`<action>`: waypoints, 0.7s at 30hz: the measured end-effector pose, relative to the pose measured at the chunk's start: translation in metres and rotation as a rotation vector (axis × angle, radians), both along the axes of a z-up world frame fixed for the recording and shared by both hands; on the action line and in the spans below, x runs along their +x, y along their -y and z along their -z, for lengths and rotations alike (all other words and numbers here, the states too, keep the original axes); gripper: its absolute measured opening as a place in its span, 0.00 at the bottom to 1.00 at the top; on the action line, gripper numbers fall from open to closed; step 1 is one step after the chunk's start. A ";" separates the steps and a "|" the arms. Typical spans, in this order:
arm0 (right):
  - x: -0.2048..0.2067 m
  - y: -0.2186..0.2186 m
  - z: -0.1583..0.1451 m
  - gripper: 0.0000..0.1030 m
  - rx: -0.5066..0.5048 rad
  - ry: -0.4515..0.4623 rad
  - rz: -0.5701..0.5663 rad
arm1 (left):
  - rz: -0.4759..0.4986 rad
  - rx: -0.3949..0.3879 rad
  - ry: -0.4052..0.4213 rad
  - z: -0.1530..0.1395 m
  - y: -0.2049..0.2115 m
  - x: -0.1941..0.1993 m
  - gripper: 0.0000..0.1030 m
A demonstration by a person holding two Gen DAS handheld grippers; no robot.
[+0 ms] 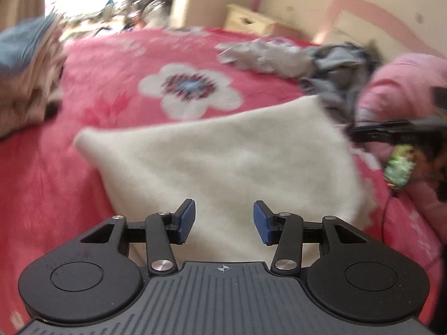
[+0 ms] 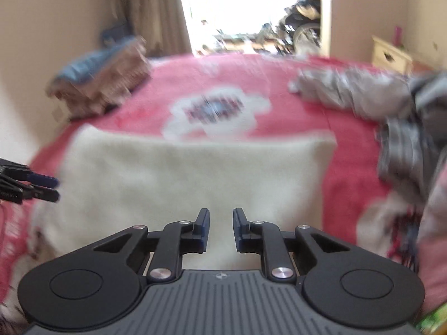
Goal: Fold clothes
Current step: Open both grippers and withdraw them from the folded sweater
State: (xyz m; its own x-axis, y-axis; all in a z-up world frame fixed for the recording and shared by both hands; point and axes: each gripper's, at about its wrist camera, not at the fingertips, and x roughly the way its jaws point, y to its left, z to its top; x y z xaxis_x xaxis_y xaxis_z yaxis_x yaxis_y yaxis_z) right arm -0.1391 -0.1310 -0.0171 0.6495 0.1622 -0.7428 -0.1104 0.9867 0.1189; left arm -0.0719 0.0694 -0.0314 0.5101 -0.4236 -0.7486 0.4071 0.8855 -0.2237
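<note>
A cream-white fleecy garment point(image 1: 223, 153) lies folded flat on the pink flowered bedspread point(image 1: 117, 83); in the right wrist view the garment point(image 2: 181, 173) fills the middle. My left gripper point(image 1: 225, 215) hovers over the garment's near edge, open, with nothing between its blue pads. My right gripper point(image 2: 221, 223) hangs over the near edge too, its jaws a narrow gap apart and empty. Each gripper shows in the other's view: the right gripper point(image 1: 371, 134) at the garment's right corner, the left gripper point(image 2: 53, 187) at its left side.
A heap of loose grey clothes point(image 1: 329, 58) lies at the bed's far right, and the same heap point(image 2: 391, 103) shows in the right wrist view. A stack of folded clothes point(image 2: 103, 75) sits far left. A cream nightstand point(image 1: 251, 22) stands beyond the bed. Pink padded fabric point(image 1: 402, 89) bulks at the right.
</note>
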 end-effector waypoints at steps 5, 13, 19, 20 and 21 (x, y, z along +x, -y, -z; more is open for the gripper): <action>-0.004 0.009 0.020 0.09 -0.040 -0.049 -0.003 | -0.064 -0.002 -0.010 0.036 -0.012 -0.001 0.41; 0.049 0.005 -0.026 0.11 -0.090 0.100 0.019 | -0.073 -0.015 0.053 -0.004 -0.020 0.024 0.52; 0.061 0.042 0.039 0.08 -0.068 0.004 0.134 | -0.311 0.023 0.000 0.036 -0.047 0.083 0.55; 0.062 0.043 0.032 0.08 -0.065 0.006 0.137 | -0.353 -0.019 -0.057 0.048 -0.058 0.086 0.58; 0.063 0.043 0.025 0.08 -0.062 0.008 0.140 | -0.392 -0.091 -0.100 0.056 -0.069 0.086 0.58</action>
